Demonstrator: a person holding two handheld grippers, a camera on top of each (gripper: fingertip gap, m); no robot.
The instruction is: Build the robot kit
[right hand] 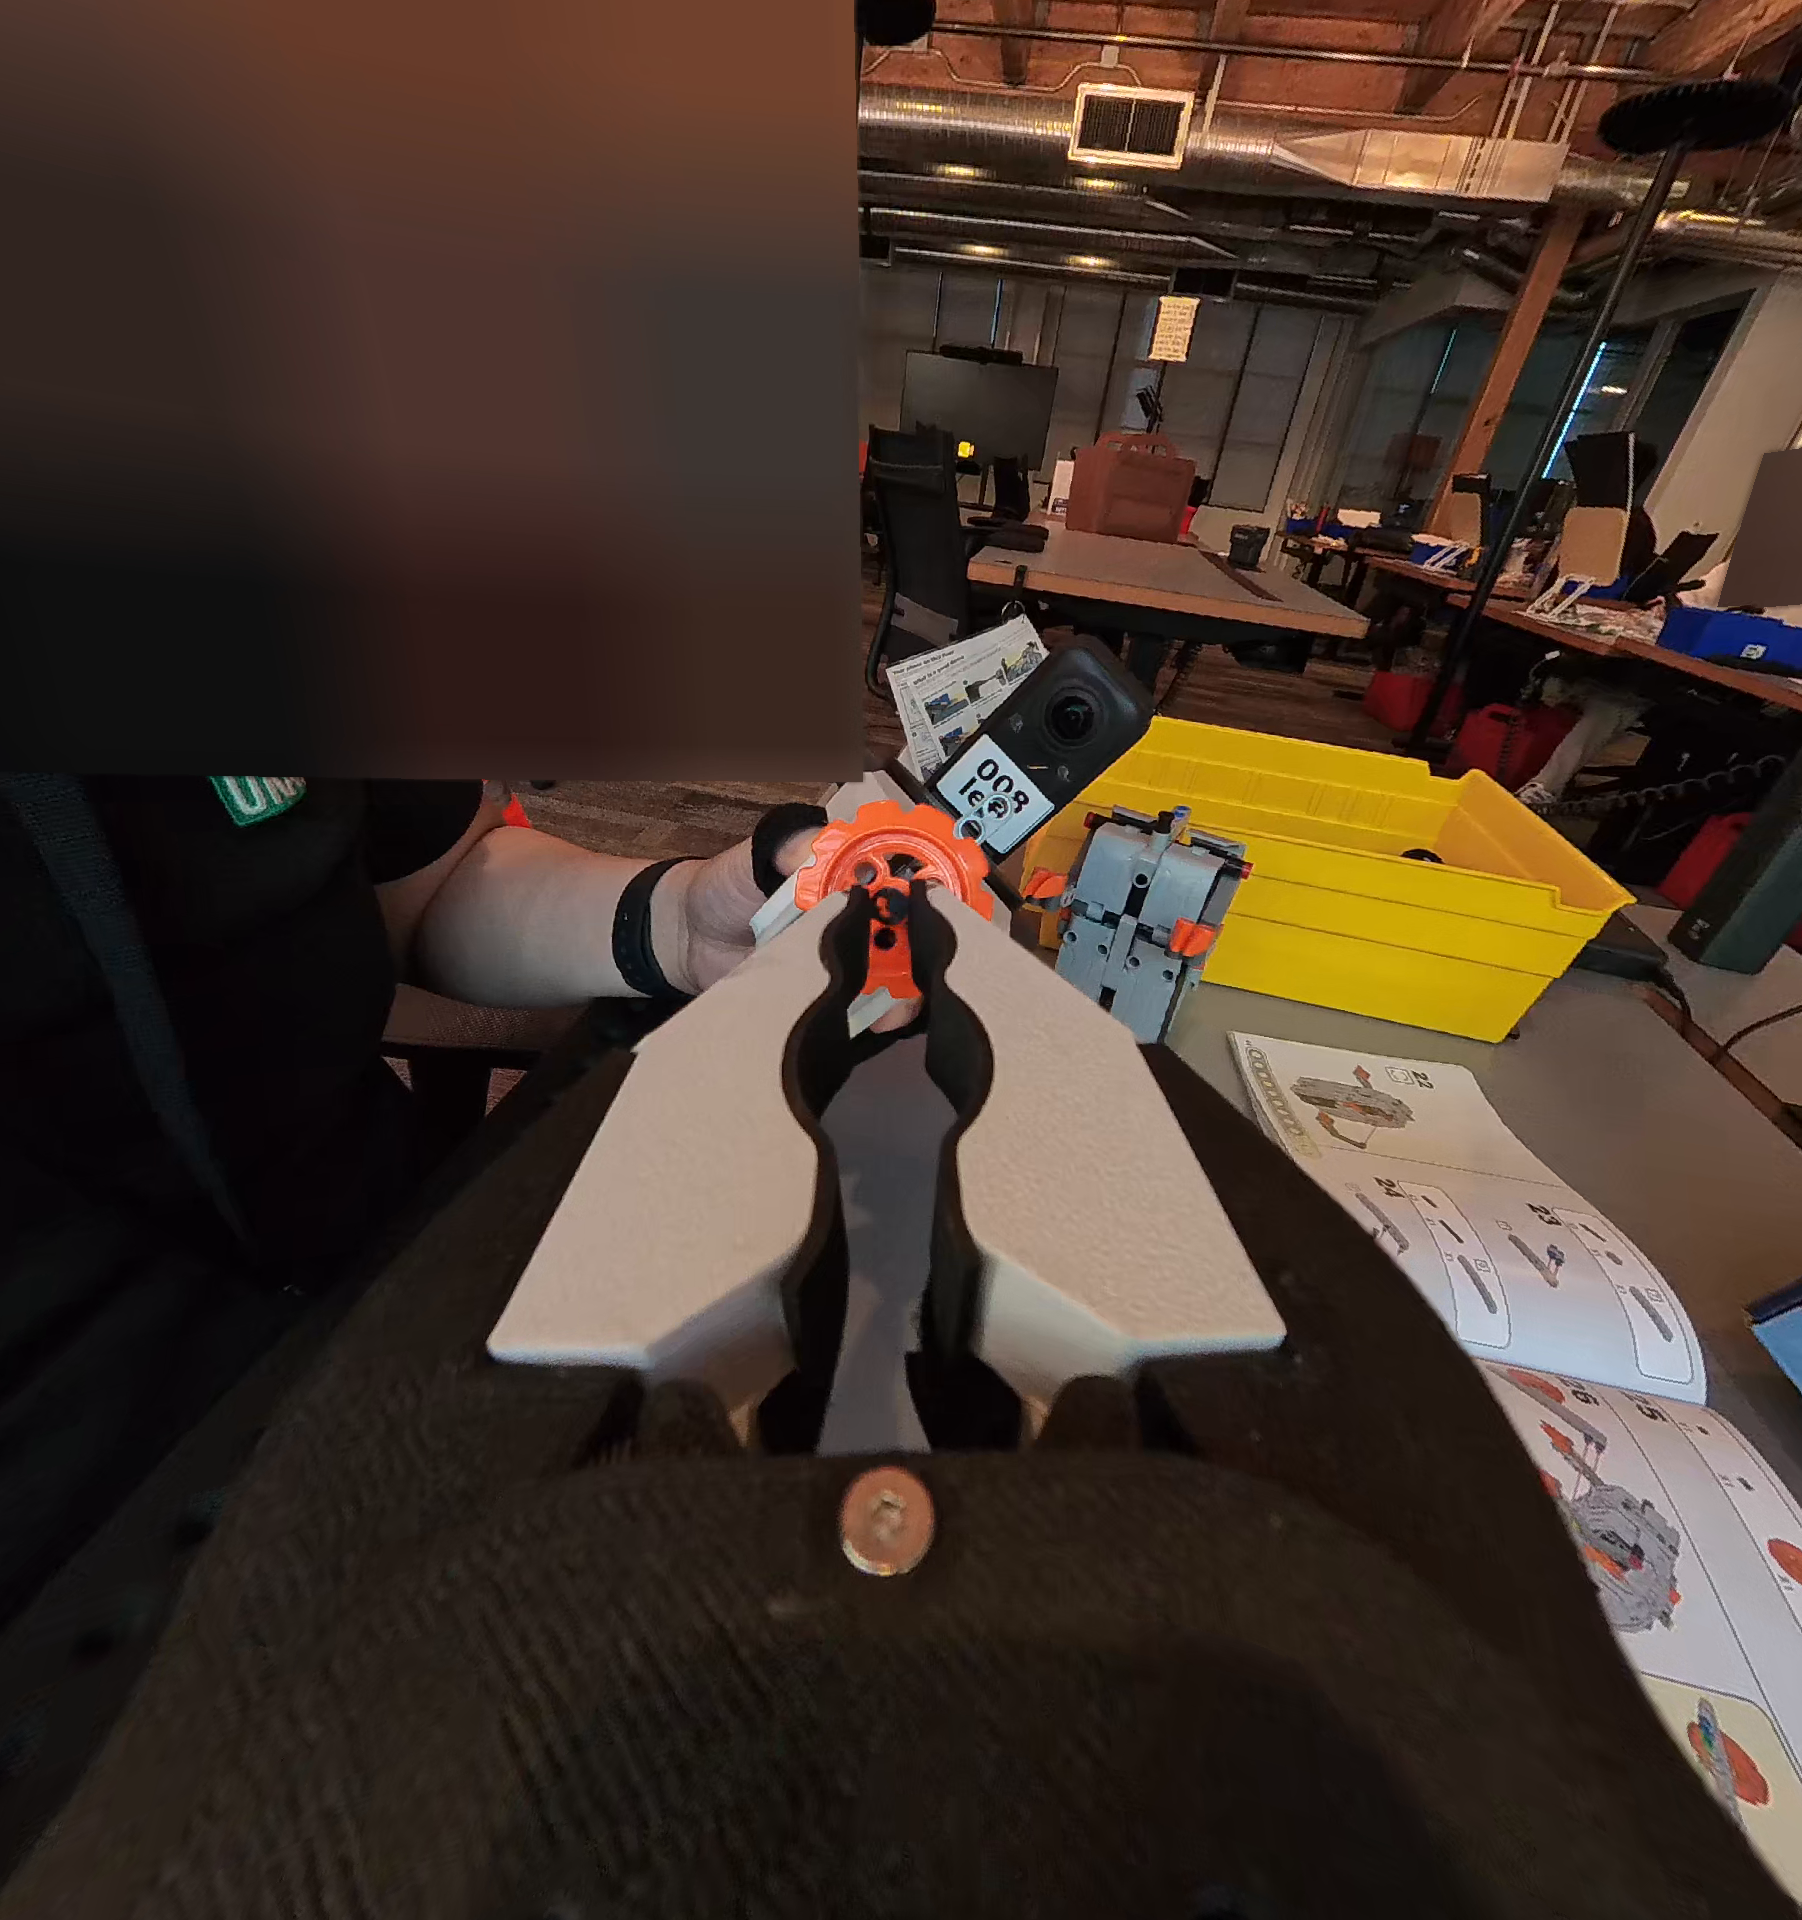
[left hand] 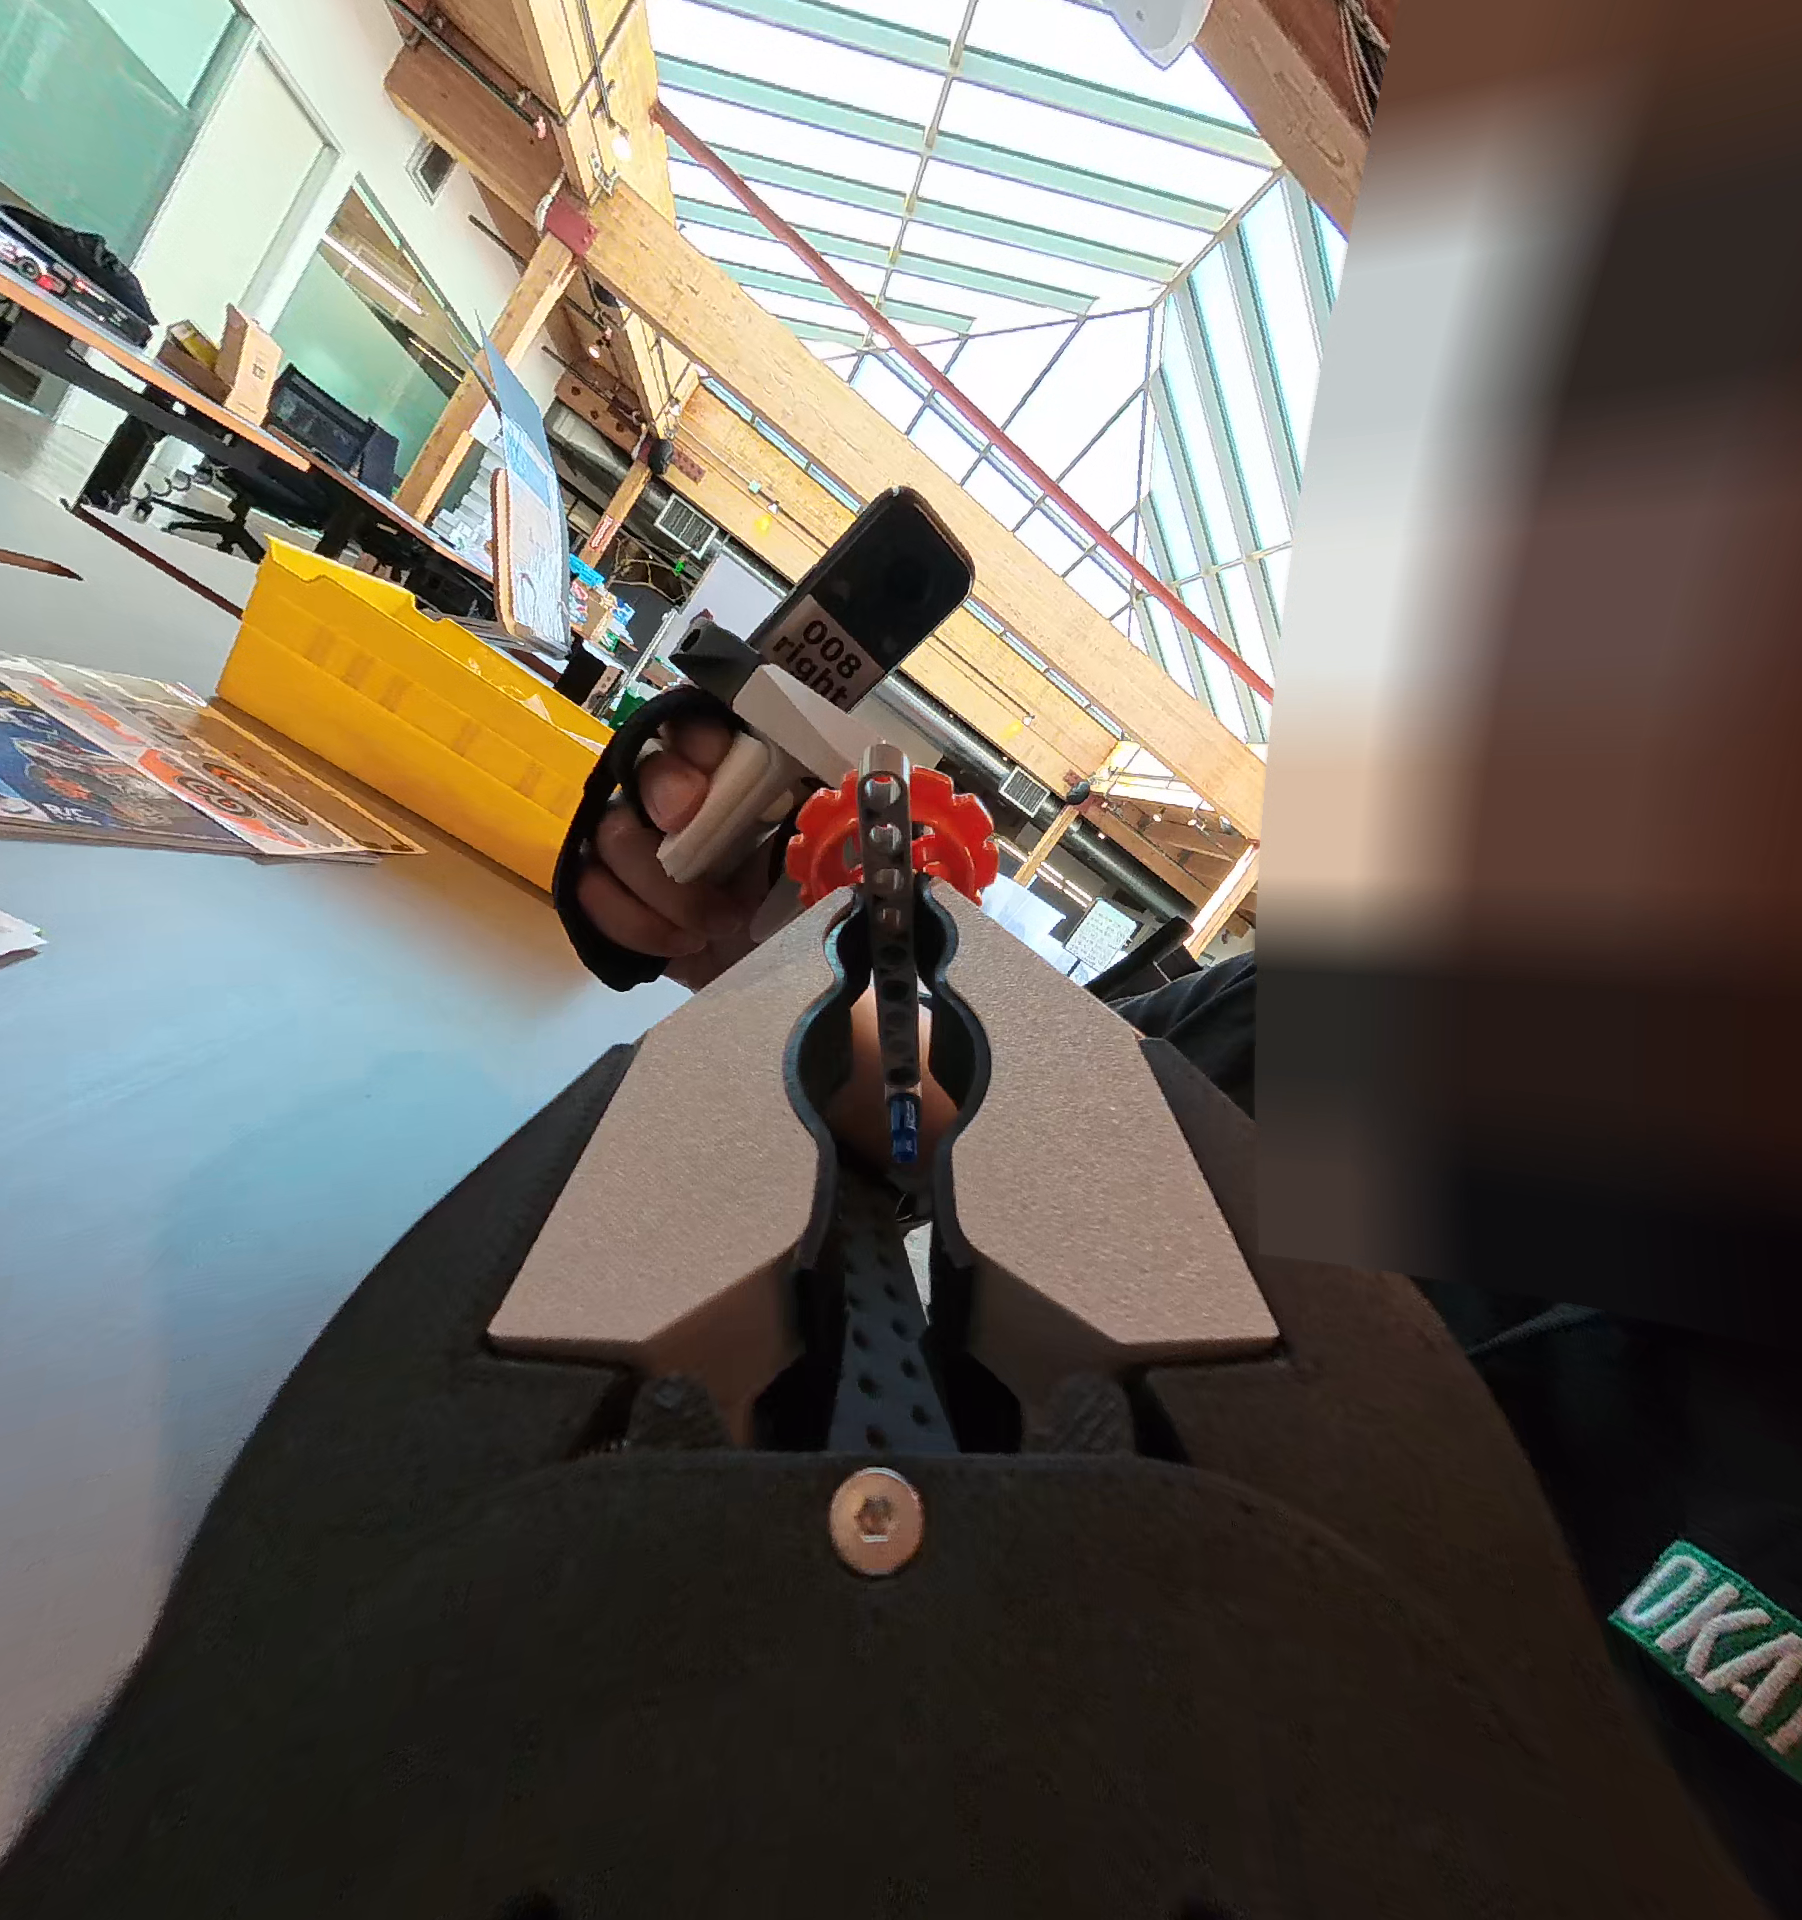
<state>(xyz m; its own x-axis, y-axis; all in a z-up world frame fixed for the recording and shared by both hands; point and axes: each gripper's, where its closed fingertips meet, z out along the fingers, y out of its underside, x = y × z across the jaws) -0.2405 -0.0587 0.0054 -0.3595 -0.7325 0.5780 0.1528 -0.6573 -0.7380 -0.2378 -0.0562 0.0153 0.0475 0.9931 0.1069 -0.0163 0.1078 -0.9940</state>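
The right tongs [right hand: 889, 914] pinch a small orange plastic piece [right hand: 889, 951] with holes in it. Its tip touches the middle of a round orange plastic gear wheel [right hand: 855, 857]. Behind the wheel, a person's hand [right hand: 715, 925] holds the other tongs, which carry a black camera [right hand: 1068, 717]. A grey block model with orange bits [right hand: 1141, 914] stands on the grey surface [right hand: 1603, 1122], just beside a big yellow plastic bin [right hand: 1396, 914]. An open paper instruction booklet [right hand: 1499, 1247] lies near them.

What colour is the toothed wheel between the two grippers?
The toothed wheel is orange; the right wrist view shows it best.
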